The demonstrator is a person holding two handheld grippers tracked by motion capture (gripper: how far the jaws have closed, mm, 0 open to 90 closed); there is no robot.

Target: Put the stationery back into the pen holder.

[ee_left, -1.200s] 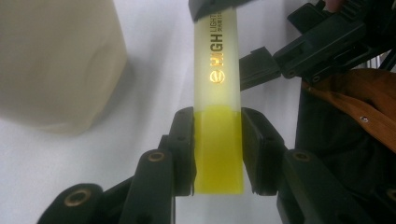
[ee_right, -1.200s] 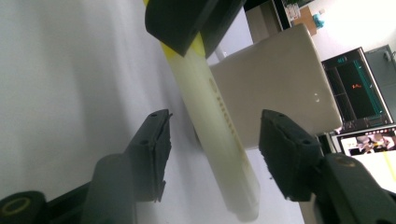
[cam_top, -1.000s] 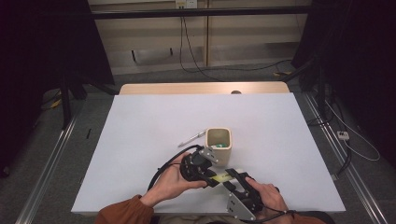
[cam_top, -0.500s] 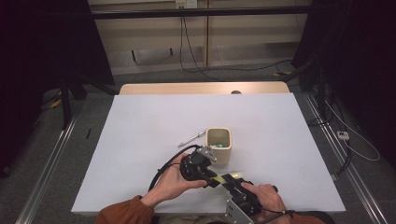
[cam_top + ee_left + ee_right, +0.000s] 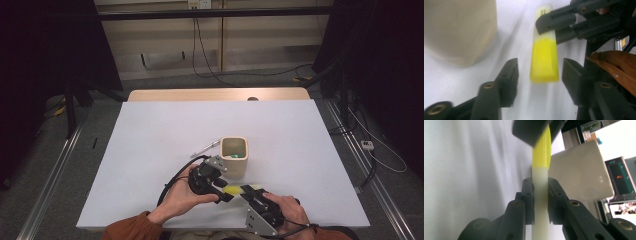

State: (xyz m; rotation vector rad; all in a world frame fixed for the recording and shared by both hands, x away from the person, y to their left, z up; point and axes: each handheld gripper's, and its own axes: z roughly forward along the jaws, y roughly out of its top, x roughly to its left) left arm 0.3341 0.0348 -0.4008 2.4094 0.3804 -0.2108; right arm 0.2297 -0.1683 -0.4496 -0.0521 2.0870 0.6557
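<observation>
Handover looks nearly done. At lower centre-left of the high view, the left gripper [image 5: 226,192] has just been opening; its jaws stand apart around the highlighter's [image 5: 544,58] yellow cap without pressing. Rightward, the right gripper [image 5: 540,202] clamps the pale barrel. Placing it into the beige cup [image 5: 234,158] above remains.

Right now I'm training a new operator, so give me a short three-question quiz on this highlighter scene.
1. True or false: the right gripper is clamped on the pale barrel of the yellow plastic highlighter.
2. The left gripper's jaws: A) press the yellow cap B) stand apart on either side of it C) hold the cup.
3. What lies on the white table left of the beige square cup?

Key: 1 true. 2 B; they have just been opening. 3 a slim silver pen.
</observation>
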